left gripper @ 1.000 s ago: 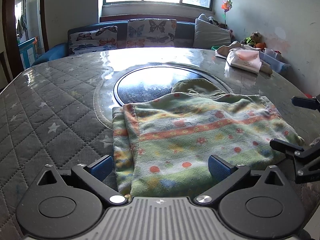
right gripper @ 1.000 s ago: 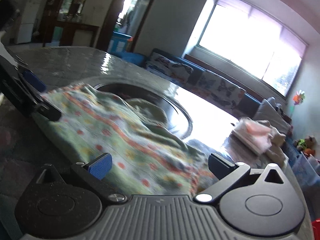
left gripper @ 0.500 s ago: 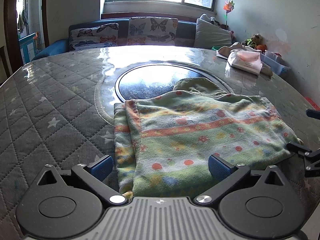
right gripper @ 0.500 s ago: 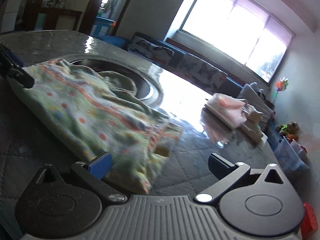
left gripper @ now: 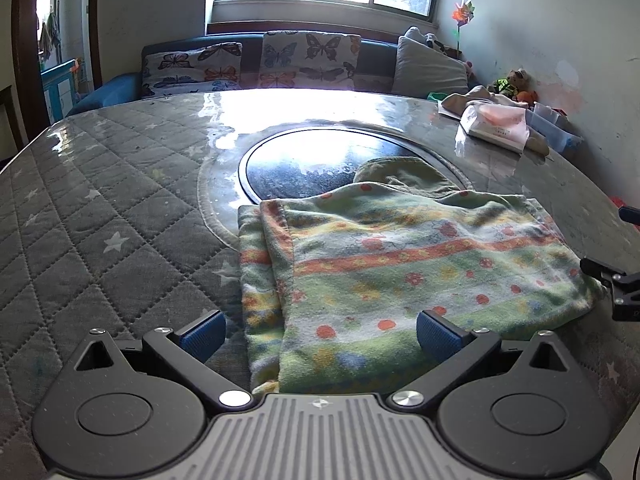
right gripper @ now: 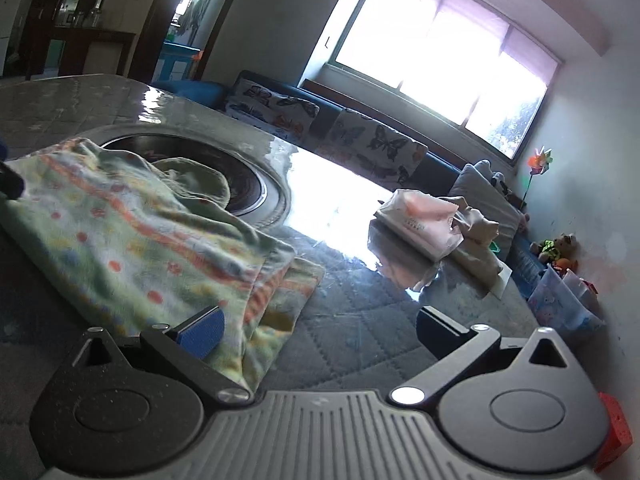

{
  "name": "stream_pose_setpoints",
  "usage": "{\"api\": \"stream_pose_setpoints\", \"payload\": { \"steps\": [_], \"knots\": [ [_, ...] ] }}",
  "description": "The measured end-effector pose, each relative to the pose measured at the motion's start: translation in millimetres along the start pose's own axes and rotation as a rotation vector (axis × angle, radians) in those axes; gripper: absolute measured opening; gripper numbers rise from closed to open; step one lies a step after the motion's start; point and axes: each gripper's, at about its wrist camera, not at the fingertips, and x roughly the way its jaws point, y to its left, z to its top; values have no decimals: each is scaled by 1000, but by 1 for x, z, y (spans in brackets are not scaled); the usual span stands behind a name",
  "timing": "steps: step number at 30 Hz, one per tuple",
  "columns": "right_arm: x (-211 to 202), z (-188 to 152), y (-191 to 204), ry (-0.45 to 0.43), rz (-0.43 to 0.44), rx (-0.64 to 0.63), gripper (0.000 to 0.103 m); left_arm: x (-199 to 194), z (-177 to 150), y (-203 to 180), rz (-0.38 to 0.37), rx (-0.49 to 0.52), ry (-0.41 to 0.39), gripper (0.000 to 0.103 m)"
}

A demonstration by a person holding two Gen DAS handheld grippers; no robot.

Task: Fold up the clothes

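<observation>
Gaping wide and holding nothing, the left gripper's (left gripper: 318, 330) jaws straddle the near edge of the folded patterned garment (left gripper: 408, 264) on the quilted table (left gripper: 100, 208). The right gripper (right gripper: 316, 326), equally open, has only its left pad over the garment's corner. Closing there risks pinching one layer and dragging the fold apart.

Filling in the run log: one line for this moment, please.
step: fold clothes | garment: folded, flat on table | left gripper: open, at near edge | right gripper: open, at corner
</observation>
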Motion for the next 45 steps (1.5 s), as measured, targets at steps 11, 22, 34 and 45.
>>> {"api": "stream_pose_setpoints", "payload": {
  "steps": [11, 22, 34, 45],
  "knots": [
    [-4, 23, 9, -39, 95, -20, 103, -2, -2, 20, 16, -79, 23, 103],
    [-12, 55, 51, -86, 287, -57, 103, -11, -6, 29, 62, -111, 25, 102],
    [-8, 92, 98, -90, 492, -83, 93, -16, -12, 37, 97, -107, 30, 102],
    [-14, 106, 145, -86, 663, -217, 78, -34, 5, 58, 84, -165, 4, 93]
  ]
}}
